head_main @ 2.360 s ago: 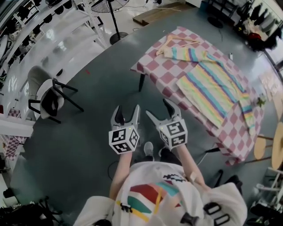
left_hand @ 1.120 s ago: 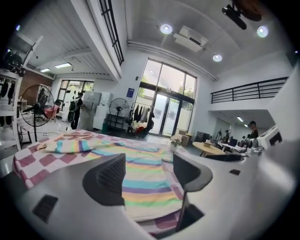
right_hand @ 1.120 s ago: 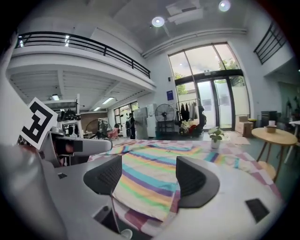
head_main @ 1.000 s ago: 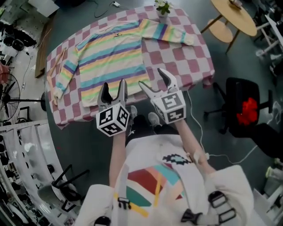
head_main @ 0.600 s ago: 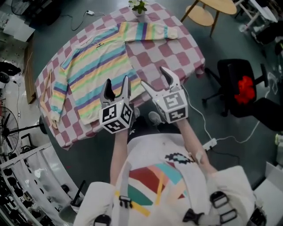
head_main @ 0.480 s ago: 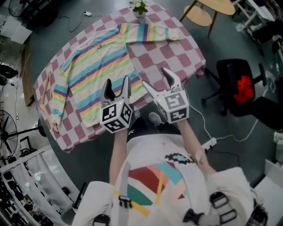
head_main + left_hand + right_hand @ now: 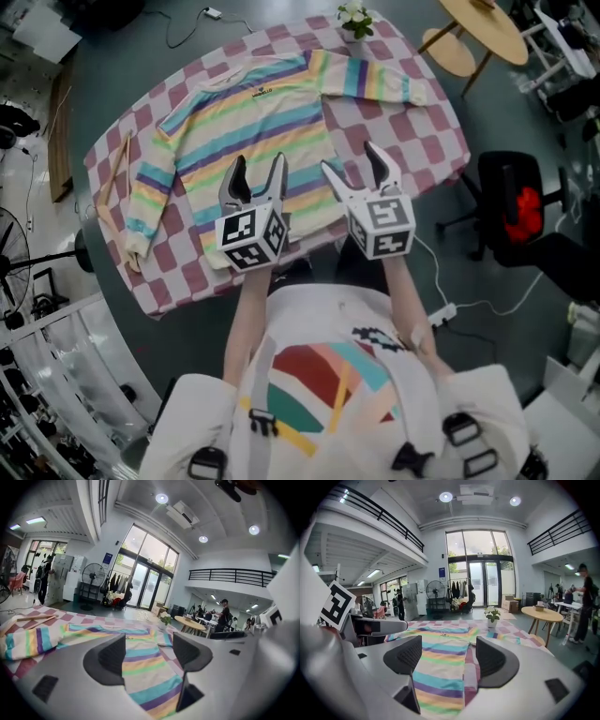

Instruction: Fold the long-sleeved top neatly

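Fingers [image 7: 112,657] of the left gripper [image 7: 258,173] stand apart with nothing between them, as do those of the right gripper [image 7: 354,169]. The two are held side by side at the near edge of the bench [image 7: 422,131]. The striped top [image 7: 253,112] lies flat on its checked cloth, both sleeves spread outward. A potted plant [image 7: 354,17] stands at the far edge.

A potted plant [image 7: 354,17] and wooden sticks [image 7: 116,170] border the spread top [image 7: 253,112].
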The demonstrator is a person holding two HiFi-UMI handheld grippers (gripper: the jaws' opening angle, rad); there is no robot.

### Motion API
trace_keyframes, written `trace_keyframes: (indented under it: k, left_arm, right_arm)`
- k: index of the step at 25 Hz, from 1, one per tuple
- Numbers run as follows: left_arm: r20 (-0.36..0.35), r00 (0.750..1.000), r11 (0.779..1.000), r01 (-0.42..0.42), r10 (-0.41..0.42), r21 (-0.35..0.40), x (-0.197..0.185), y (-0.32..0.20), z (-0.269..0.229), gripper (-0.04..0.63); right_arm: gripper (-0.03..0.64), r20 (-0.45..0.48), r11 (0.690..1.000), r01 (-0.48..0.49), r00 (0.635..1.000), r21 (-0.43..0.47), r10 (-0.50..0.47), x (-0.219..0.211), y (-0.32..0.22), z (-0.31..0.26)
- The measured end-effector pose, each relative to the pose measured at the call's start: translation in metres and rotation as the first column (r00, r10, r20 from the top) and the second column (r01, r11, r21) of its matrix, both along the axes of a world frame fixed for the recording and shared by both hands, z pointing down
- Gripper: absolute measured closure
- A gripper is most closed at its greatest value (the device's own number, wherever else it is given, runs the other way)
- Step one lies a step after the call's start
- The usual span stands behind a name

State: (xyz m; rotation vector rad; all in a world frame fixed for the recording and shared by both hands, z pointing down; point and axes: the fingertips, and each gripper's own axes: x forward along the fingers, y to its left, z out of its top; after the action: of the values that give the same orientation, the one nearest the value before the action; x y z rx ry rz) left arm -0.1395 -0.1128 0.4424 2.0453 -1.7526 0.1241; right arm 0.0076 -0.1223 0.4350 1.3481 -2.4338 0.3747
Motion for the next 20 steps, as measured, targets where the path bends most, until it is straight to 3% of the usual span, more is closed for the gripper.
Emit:
trace_keyframes:
  k: [5,10,17,20]
  left_arm:
    - [0.03,0.999,0.999,0.039,-0.039,0.005,-0.008,-0.009,0.003,0.299]
    - [0.035,0.998,0.999,0.042,-0.043,0.02,0.01,-0.024,-0.001,0.299]
    - [0.093,0.996,1.0,-0.007,0.005,0.013,0.051,-0.046,-0.004,0.299]
    - [0.135,0.99,0.999,-0.042,0.041,0.006,0.066,-0.053,-0.007,0.299]
  right_arm:
    - [0.282,0.021,0.999,0.009,1.0,-0.052,-0.008,-0.004,-0.011,0.013]
    - [0.282,0.069,0.997,0.016,0.998,-0.081,-0.01,0.006,-0.033,0.016]
    - [0.282,0.211,0.968,-0.186,0.952,-0.171,0.22,0.076,-0.067,0.035]
    - [0.282,0.322,0.928,-0.255,0.885,-0.27,0.337,0.1,-0.078,0.049]
